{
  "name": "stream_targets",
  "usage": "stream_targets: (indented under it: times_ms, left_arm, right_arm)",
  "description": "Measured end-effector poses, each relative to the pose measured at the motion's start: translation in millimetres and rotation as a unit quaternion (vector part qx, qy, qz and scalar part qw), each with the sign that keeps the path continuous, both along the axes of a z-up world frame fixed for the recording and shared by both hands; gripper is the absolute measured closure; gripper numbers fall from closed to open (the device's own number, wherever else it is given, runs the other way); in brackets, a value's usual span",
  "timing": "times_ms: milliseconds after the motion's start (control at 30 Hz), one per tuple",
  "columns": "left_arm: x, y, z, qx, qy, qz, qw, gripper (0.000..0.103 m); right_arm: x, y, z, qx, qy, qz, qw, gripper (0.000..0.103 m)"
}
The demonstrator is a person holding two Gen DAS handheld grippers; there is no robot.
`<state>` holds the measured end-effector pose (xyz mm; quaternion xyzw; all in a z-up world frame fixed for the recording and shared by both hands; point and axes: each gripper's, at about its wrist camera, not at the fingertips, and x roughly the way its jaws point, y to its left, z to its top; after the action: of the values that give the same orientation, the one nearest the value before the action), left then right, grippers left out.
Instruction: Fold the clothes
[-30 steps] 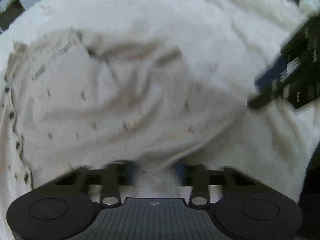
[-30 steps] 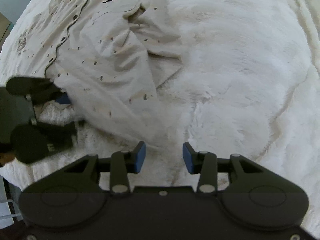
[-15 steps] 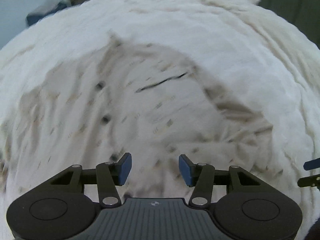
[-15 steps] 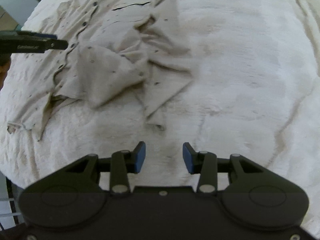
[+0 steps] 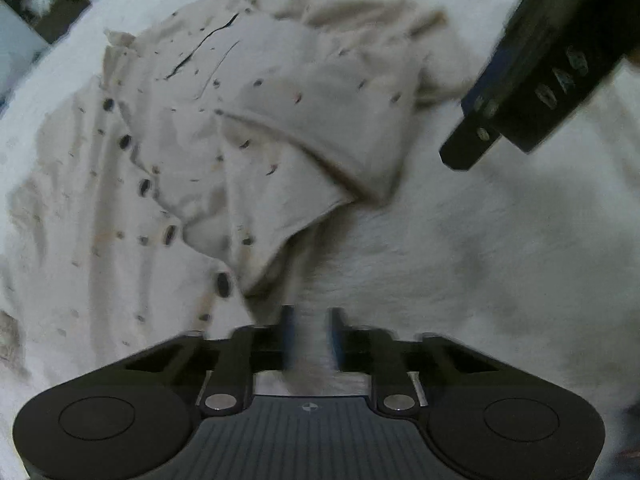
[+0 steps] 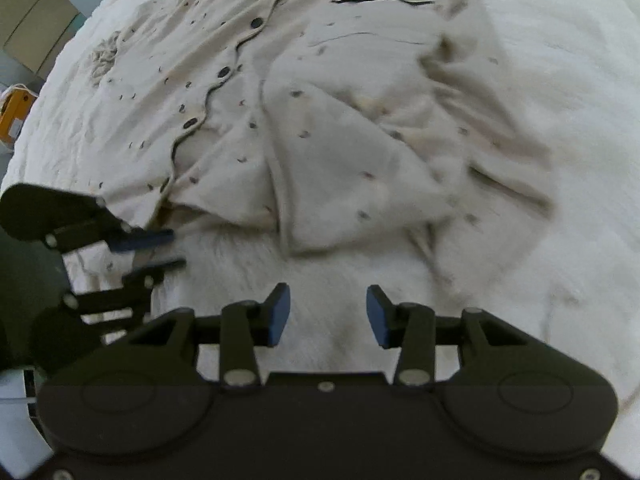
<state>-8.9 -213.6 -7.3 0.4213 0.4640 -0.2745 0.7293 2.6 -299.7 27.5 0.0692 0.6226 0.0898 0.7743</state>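
Shirt [image 6: 320, 128] crumpled on white blanket [image 6: 560, 80] (buttons up); right gripper [image 6: 327, 314] open above

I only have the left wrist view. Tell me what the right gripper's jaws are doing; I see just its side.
Observer: The right gripper is open, jaws wide apart, over bare white blanket, just short of the shirt.
Operator: Report how my left gripper looks from that side.
Observer: The left gripper sits at the shirt's near corner, below the button placket. There is a narrow gap between its fingers; I cannot tell whether cloth is in it.
Operator: Name anything beyond the blanket.
Observer: An orange object lies past the blanket's left edge, with cardboard boxes further back.
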Motion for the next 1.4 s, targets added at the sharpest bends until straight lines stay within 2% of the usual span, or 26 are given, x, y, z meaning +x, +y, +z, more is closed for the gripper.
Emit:
stream_targets:
  times_ms: [133, 300, 333, 367, 400, 433, 533, 600, 767, 900, 1000, 1100, 1133, 1167, 1200, 1233, 1333, 1400]
  left_arm:
    - [1, 0, -5, 0.009, -0.013, -0.015, 0.9998, 0.094]
    - [-2, 3, -10, 0.015, -0.026, -0.02, 0.9994, 0.09]
    - [-1, 6, -10, 0.008, -0.015, -0.013, 0.9998, 0.094]
    - [0, 6, -10, 0.004, -0.009, -0.011, 0.9999, 0.099]
    - [2, 8, -8, -0.005, -0.004, -0.007, 1.0, 0.101]
    - [4, 10, -6, -0.014, 0.001, -0.003, 0.9999, 0.101]
    - [2, 15, 8, -0.041, -0.002, -0.007, 0.9991, 0.102]
    - [-9, 25, 32, -0.078, -0.006, -0.032, 0.9964, 0.102]
    - [-43, 43, 64, -0.109, -0.013, -0.094, 0.9895, 0.102]
    - [-80, 57, 58, -0.09, 0.016, -0.136, 0.9864, 0.102]
    - [-86, 61, 44, -0.065, 0.044, -0.149, 0.9858, 0.102]
    - [-88, 60, 28, -0.025, 0.071, -0.162, 0.9839, 0.101]
    - [-88, 59, 28, -0.025, 0.07, -0.163, 0.9839, 0.098]
    - [-87, 58, 32, -0.036, 0.074, -0.162, 0.9833, 0.095]
    - [-86, 56, 37, -0.048, 0.078, -0.162, 0.9826, 0.085]
    - [-84, 55, 44, -0.068, 0.086, -0.157, 0.9814, 0.079]
    - [-80, 53, 67, -0.115, 0.081, -0.13, 0.9814, 0.078]
    - [-77, 52, 83, -0.136, 0.065, -0.1, 0.9834, 0.076]
  right_arm:
    - [19, 13, -16, -0.004, 0.01, -0.032, 0.999, 0.063]
    - [31, 32, -39, -0.016, 0.039, -0.035, 0.998, 0.064]
    - [31, 32, -41, -0.021, 0.041, -0.037, 0.998, 0.071]
    - [31, 31, -42, -0.026, 0.044, -0.037, 0.998, 0.096]
    - [30, 30, -42, -0.032, 0.048, -0.038, 0.998, 0.103]
    - [27, 26, -38, -0.037, 0.046, -0.04, 0.997, 0.103]
    - [11, 12, -12, -0.042, 0.018, -0.033, 0.998, 0.103]
    - [-4, -2, 11, -0.048, -0.001, -0.026, 0.999, 0.103]
    - [-49, -56, 64, -0.09, -0.033, -0.024, 0.995, 0.103]
    - [-70, -87, 60, -0.14, -0.014, -0.003, 0.99, 0.103]
    - [-84, -94, 40, -0.182, 0.007, 0.042, 0.982, 0.103]
    - [-90, -96, 22, -0.206, 0.036, 0.071, 0.975, 0.103]
    - [-92, -97, 22, -0.208, 0.035, 0.077, 0.974, 0.101]
    - [-95, -100, 24, -0.21, 0.03, 0.077, 0.974, 0.094]
    - [-96, -104, 27, -0.204, 0.025, 0.067, 0.976, 0.091]
    - [-96, -107, 30, -0.196, 0.021, 0.058, 0.979, 0.092]
    - [-97, -116, 48, -0.151, -0.014, 0.011, 0.988, 0.088]
    - [-95, -113, 55, -0.128, -0.033, 0.006, 0.991, 0.078]
